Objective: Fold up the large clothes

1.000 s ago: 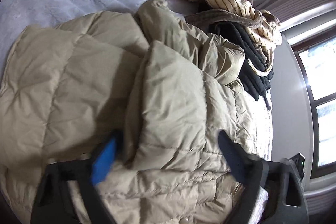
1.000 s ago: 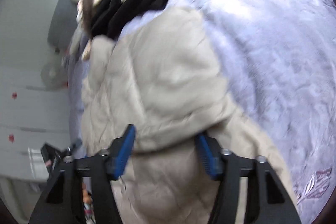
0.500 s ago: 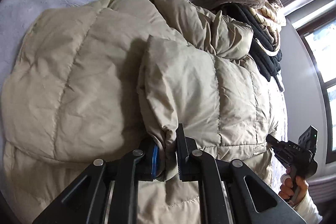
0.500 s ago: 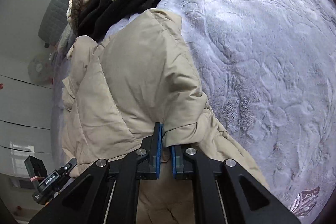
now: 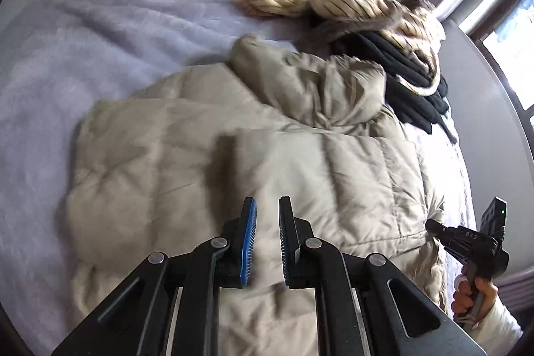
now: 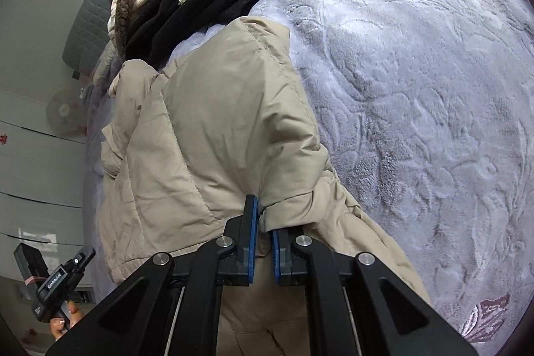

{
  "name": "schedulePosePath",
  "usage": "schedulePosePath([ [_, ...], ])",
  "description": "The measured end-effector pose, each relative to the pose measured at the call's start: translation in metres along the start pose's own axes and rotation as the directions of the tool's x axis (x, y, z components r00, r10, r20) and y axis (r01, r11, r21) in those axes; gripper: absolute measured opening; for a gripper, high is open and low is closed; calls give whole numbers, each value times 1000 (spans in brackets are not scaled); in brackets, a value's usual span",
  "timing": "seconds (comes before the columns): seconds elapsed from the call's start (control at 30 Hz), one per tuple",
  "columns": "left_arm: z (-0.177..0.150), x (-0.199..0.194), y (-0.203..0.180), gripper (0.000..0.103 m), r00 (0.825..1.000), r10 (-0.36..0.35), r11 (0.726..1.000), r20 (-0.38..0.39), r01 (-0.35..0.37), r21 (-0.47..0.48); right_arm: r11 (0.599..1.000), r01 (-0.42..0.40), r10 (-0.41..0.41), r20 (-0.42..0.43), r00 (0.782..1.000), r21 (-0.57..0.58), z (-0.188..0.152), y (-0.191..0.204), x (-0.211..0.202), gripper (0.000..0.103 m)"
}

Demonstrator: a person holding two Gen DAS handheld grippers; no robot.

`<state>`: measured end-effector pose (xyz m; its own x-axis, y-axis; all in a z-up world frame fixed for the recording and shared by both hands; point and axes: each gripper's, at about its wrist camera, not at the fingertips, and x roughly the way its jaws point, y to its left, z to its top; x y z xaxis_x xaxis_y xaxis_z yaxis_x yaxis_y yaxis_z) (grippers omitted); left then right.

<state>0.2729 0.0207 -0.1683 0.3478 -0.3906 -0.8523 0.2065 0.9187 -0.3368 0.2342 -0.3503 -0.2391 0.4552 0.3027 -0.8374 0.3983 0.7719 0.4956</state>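
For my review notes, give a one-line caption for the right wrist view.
Right gripper pinches the beige puffer jacket's sleeve cuff on a lilac blanket.

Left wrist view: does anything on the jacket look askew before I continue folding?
The hood of the beige jacket is crumpled against the black clothes, not flat. Nothing else stands out.

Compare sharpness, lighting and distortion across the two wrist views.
Left wrist view: motion-blurred puffer jacket, bright window at the right edge. Right wrist view: sharp, evenly lit jacket and blanket. Both: fisheye bending, dark corners.
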Motion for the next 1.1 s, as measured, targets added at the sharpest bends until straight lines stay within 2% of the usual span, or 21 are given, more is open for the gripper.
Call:
schedulePosePath([
  [0.13,4,49,-12,14,994,100,995,-34,-99,18,1000,9,-9,-17,1000,-27,0,4,-6,10],
  [0.2,4,61,-3,14,995,85,996,-53,-86,-12,997,-7,4,-44,999,-82,-2,12,-18,12],
  [0.27,2,63,4,14,996,72,997,-51,-73,-19,987,-69,66,-24,998,-145,-4,21,-43,16],
  [0.3,1,64,6,14,996,70,997,-51,-71,-11,980,-108,110,1,994,-165,-1,23,-57,34],
  [0.33,0,65,7,14,996,75,997,-52,-76,-2,976,-133,141,38,989,-173,4,23,-69,47],
  [0.37,-1,66,7,14,995,82,997,-56,-82,8,975,-145,160,81,984,-169,12,21,-78,70],
  [0.4,0,68,6,14,994,88,996,-58,-87,13,976,-156,176,124,977,-154,22,15,-83,73],
  [0.5,0,75,3,14,992,108,994,-64,-106,24,984,-175,177,111,978,-25,57,-11,-62,73],
  [0.53,-1,75,2,14,992,112,994,-64,-110,23,977,-202,197,84,977,62,70,-25,-44,73],
  [0.67,-2,76,1,14,991,118,993,-62,-117,19,912,-312,315,33,948,266,96,-56,10,69],
  [0.7,-2,76,1,14,991,117,993,-62,-116,19,895,-326,335,21,942,304,100,-59,22,61],
  [0.73,-2,76,1,14,991,118,993,-64,-117,18,876,-343,361,11,933,340,105,-60,32,48],
  [0.77,-1,76,1,14,991,119,993,-64,-119,18,870,-360,380,7,925,336,108,-55,35,21],
  [0.83,0,76,1,14,991,121,993,-63,-121,12,919,-334,335,32,942,209,114,-36,24,15],
  [0.9,0,78,2,14,991,119,993,-65,-119,4,969,-238,236,32,971,65,116,-18,18,13],
  [1.0,1,80,3,14,992,108,994,-64,-108,-3,996,-93,93,9,996,-9,116,-20,32,13],
  [1.1,3,82,1,14,993,98,995,-65,-98,2,999,-41,41,6,999,-13,113,-35,48,13],
])
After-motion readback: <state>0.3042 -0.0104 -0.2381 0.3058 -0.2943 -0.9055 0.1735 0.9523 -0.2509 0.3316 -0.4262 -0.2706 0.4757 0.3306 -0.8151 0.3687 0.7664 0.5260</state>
